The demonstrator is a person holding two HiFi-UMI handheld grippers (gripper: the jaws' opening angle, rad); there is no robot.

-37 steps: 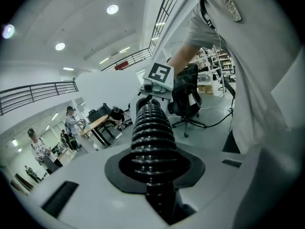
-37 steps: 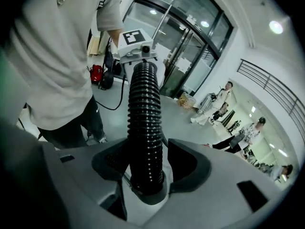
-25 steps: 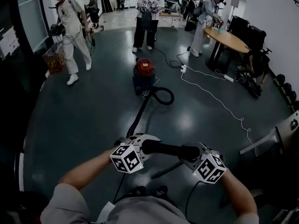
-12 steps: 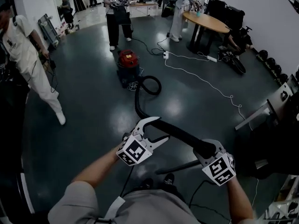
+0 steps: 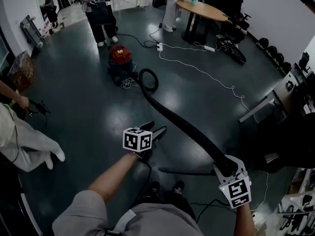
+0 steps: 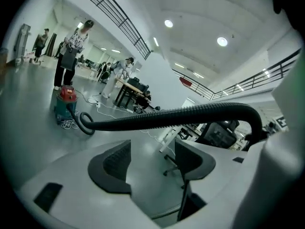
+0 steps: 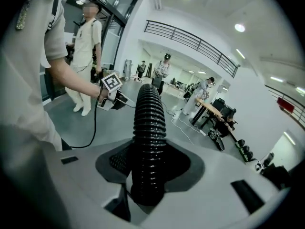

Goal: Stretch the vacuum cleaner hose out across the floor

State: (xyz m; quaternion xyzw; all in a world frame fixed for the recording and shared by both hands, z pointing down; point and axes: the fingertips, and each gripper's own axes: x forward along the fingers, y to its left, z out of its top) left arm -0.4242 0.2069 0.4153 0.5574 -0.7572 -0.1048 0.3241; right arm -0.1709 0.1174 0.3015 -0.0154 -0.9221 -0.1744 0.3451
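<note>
A red and blue vacuum cleaner (image 5: 119, 58) stands far out on the dark floor. Its black ribbed hose (image 5: 182, 124) loops beside it, then runs in a long line to my right gripper (image 5: 227, 170), which is shut on the hose end. In the right gripper view the hose (image 7: 148, 128) fills the gap between the jaws of the right gripper (image 7: 150, 161). My left gripper (image 5: 156, 130) hangs left of the hose, apart from it. Its jaws have just opened, and nothing is between them. In the left gripper view the hose (image 6: 181, 116) crosses above the open left gripper (image 6: 152, 154).
A person in pale trousers (image 5: 24, 141) stands close at the left. Others stand at the back near a round wooden table (image 5: 204, 9). A white cable (image 5: 206, 75) snakes over the floor. A desk and dark equipment (image 5: 275, 107) crowd the right. A thin black tube (image 5: 184, 171) lies by my feet.
The left gripper let go of the hose, opened and dropped away to the left. The right gripper pulled the hose end right and nearer, and the hose now lies straighter.
</note>
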